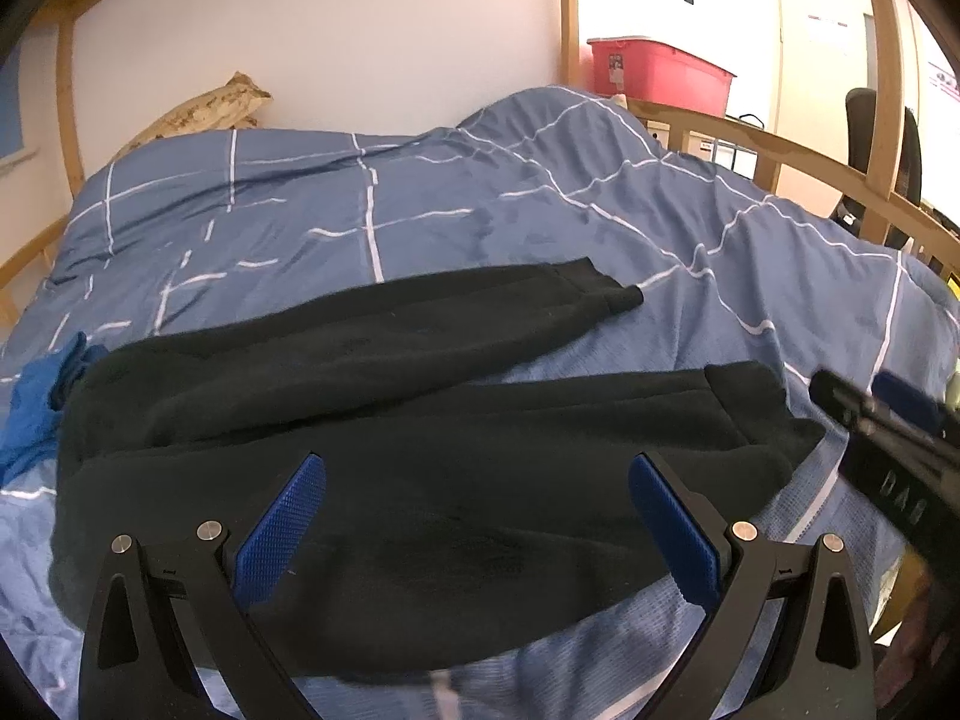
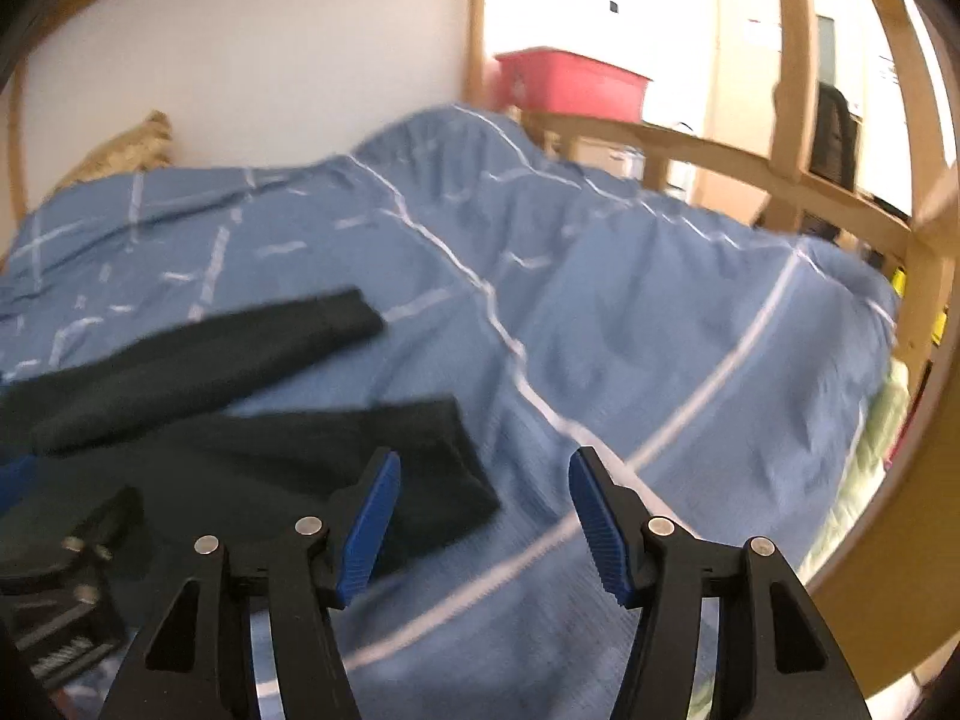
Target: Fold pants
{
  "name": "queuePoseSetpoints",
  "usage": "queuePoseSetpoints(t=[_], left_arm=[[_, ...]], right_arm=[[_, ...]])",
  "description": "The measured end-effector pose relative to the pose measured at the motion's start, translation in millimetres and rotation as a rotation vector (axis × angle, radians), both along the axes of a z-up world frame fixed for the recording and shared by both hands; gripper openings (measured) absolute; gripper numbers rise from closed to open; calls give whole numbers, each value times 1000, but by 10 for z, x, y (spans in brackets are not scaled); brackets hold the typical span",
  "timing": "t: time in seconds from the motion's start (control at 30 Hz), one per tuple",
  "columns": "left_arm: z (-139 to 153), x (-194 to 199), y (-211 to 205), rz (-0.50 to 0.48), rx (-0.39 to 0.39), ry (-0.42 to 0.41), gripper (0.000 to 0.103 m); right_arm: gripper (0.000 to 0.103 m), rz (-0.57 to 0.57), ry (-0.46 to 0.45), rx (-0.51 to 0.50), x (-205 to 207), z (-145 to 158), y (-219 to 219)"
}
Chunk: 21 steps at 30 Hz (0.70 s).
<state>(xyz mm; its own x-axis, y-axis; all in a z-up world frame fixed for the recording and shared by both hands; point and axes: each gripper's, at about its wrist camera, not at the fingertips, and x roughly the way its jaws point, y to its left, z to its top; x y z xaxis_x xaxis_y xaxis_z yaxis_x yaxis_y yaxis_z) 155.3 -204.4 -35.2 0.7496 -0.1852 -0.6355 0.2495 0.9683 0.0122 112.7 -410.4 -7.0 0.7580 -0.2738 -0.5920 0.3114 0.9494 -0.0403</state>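
right gripper (image 2: 483, 480) – jaws apart, empty | black pants (image 2: 240, 420) flat on blue duvet (image 2: 630, 312)

The pants (image 1: 384, 480) are a matt black, fleecy cloth lying on a duvet (image 1: 480, 210) of smooth blue woven cotton with thin white lines, softly creased. Beyond the duvet, the bed frame (image 1: 780, 150) is pale, satin-finished wood and the bin (image 1: 660, 72) glossy red plastic. Each tool (image 1: 477, 516) (image 2: 483, 522) is matt black plastic with ribbed blue pads (image 1: 282, 528) and bright metal pins.
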Motion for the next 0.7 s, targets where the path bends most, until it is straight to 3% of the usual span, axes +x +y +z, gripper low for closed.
queuePoseSetpoints(t=[0.23,0.37,0.53,0.7], left_arm=[[308,311,268,13,-1,-46,103],[342,611,367,25,-10,-19,103],[348,1051,358,26,3,19,103],[385,1521,256,-4,13,69,103]], right_arm=[[59,123,-37,127,395,224,39],[59,222,-32,117,821,280,125],[59,312,25,87,1433,310,163],[59,384,146,121,1996,206,133]])
